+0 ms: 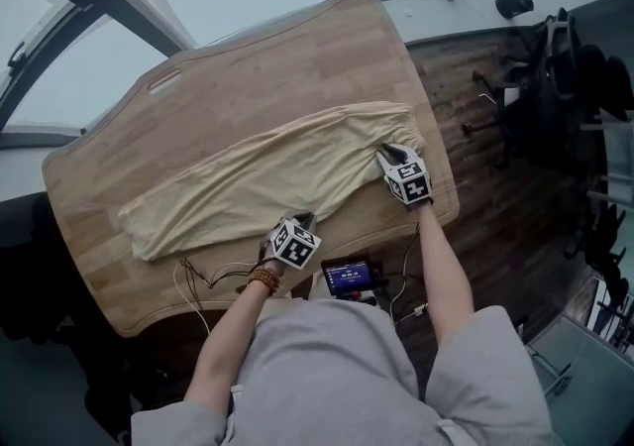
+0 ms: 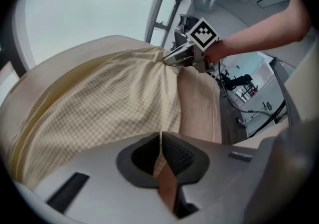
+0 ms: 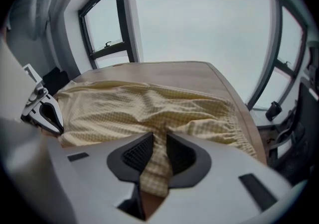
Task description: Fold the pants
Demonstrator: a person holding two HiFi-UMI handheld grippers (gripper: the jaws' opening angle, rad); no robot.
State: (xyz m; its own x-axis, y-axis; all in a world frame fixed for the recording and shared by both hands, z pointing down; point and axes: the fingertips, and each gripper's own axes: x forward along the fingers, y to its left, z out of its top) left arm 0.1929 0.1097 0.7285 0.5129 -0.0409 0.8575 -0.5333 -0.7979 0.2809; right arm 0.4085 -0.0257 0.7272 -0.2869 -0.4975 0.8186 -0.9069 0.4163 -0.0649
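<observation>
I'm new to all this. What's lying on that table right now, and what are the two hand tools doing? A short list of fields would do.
Surface: light wooden table
Garment: pale yellow checked pants, laid out full length across the table
Left tool: left hand-held gripper, shut on the pants' near edge, about mid-length
Right tool: right hand-held gripper, shut on fabric near the gathered waistband

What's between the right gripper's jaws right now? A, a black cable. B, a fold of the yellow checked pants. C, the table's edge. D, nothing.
B: in the right gripper view, the right gripper has its pads pressed on a fold of the pants, which runs down between the jaws.
</observation>
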